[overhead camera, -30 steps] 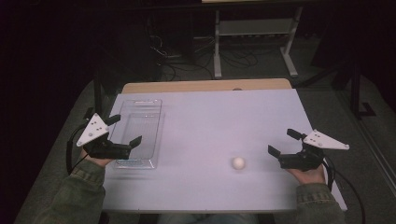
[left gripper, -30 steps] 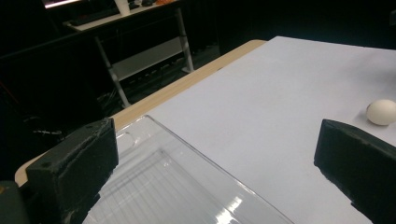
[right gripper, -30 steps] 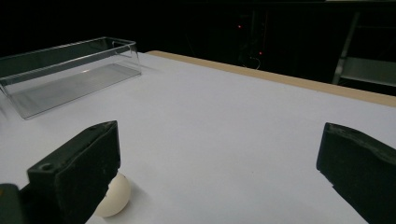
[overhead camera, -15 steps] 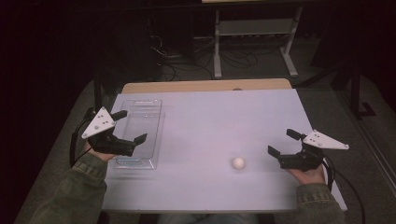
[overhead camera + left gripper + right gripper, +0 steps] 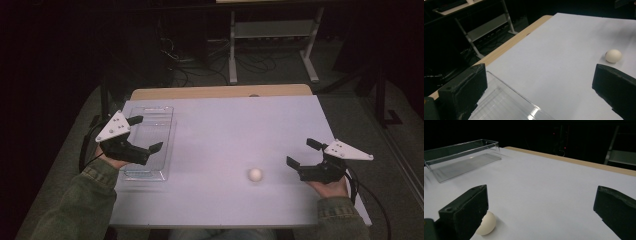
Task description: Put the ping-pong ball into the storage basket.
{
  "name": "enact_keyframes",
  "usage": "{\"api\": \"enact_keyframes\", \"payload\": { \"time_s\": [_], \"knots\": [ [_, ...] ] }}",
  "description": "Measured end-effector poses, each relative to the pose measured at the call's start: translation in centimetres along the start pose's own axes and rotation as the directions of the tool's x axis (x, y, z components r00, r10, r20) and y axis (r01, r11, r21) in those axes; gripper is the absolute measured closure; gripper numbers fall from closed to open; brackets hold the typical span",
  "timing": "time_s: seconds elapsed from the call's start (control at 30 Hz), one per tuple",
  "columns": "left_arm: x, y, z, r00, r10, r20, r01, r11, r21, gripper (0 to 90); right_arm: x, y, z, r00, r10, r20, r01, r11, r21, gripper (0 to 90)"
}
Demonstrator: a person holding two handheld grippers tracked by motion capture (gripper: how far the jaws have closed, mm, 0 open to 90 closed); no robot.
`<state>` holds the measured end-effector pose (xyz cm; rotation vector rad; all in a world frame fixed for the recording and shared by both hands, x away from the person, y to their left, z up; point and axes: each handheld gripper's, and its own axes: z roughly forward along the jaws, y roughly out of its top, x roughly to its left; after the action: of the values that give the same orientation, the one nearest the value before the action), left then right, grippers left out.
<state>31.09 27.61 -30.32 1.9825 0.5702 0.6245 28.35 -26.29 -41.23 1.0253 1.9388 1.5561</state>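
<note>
A white egg [image 5: 255, 174] sits on the pale tabletop [image 5: 225, 130] — the landmark here. Just right of the egg, the right tongs [image 5: 301, 154] hover with jaws spread wide, gripping nothing. Well left of the egg, the left tongs [image 5: 145, 134] hang above a clear plastic tray [image 5: 161, 115] — jaws also spread apart, empty. The egg lies outside the tray.
</note>
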Motion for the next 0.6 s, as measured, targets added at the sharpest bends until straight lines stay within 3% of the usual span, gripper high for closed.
{"api": "enact_keyframes", "payload": {
  "time_s": [0.53, 0.6],
  "knots": [
    [-0.2, 1.3, 0.9, 0.9973, 0.048, 0.056, -0.051, 0.9973, 0.053, 0.0, 0.0, 0.0, 0.0, 1.0, -0.004, -0.005, 0.004, 1.0, 0.005, 0.0],
    [-0.2, 1.5, 1.1, 0.9953, 0.053, 0.081, -0.058, 0.9963, 0.064, 0.0, 0.0, 0.0, 0.1, 1.0, -0.003, -0.007, 0.003, 1.0, 0.008, 0.0]
  ]
}}
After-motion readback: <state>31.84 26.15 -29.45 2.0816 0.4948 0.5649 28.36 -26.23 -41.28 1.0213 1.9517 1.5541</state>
